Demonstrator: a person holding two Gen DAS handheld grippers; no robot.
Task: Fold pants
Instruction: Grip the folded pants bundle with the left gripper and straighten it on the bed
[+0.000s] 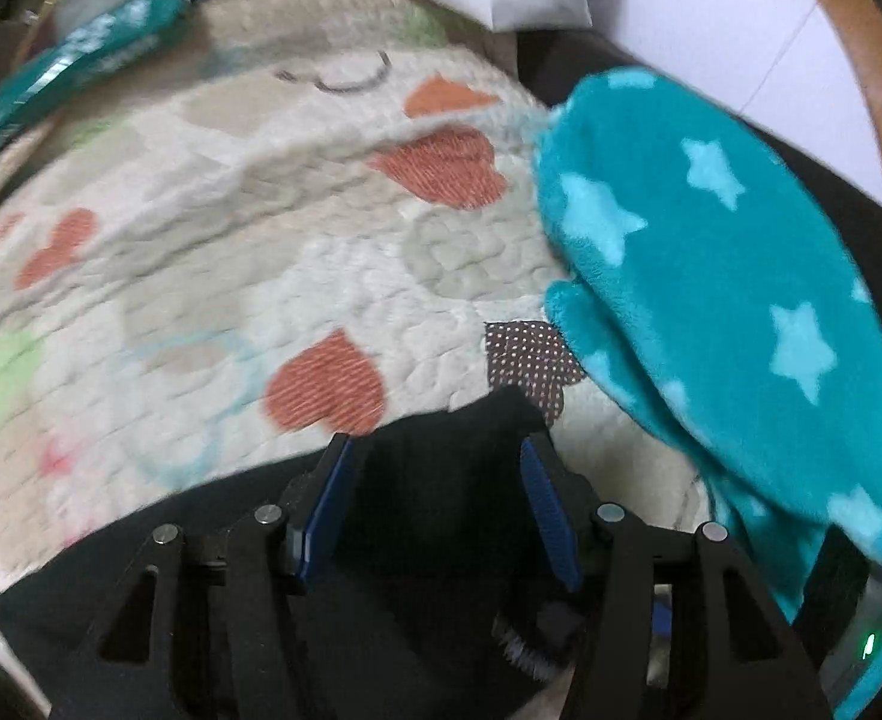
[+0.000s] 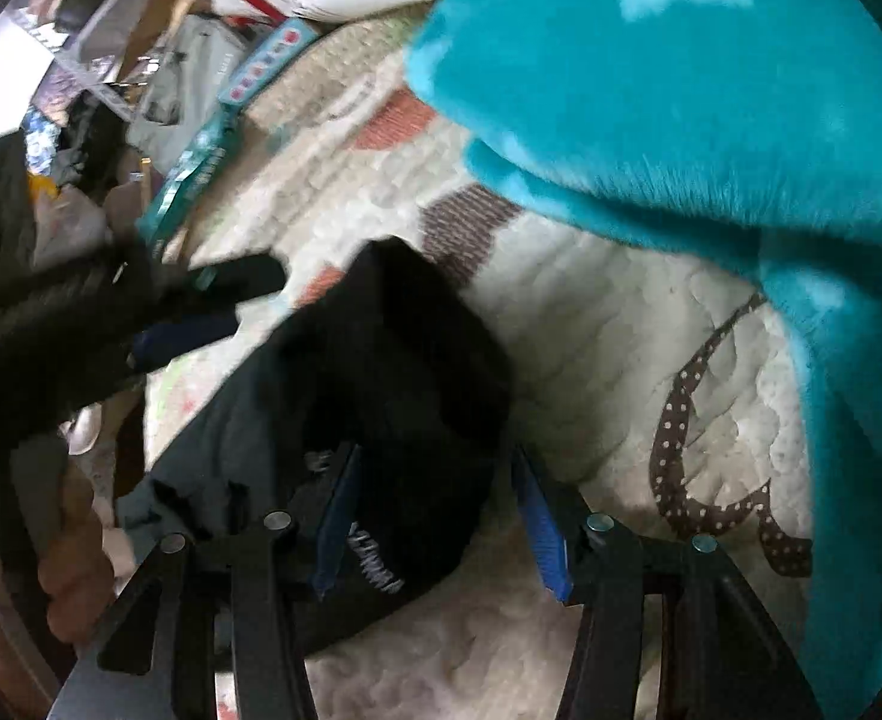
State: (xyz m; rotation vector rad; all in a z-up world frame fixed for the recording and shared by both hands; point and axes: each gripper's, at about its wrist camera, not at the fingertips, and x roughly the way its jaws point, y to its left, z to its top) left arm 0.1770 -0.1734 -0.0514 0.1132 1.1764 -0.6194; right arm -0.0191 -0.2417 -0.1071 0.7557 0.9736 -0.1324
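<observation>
On quilted bed cover (image 1: 213,252): black pants (image 1: 441,516) bunched at near edge, both claws spread wide over them.
Left claw (image 1: 438,450) released, blue ribbed pads apart, dark matte pants fabric lying between and under the fingers but not pinched. Right claw (image 2: 435,462) also released, straddling a crumpled mound of the pants (image 2: 393,372); smooth black cloth, white printed lettering near its left pad, unreadable. In right wrist view the left claw (image 2: 225,300) shows at left, blurred, just beside the pants' far fold. Cover is cream, puffy stitched texture, orange hearts, brown dotted patches. Teal fleece blanket (image 1: 723,300) with pale stars, fuzzy nap, draped along right side, overlapping cover. Teal flat packages (image 1: 81,72) lie at far edge.
</observation>
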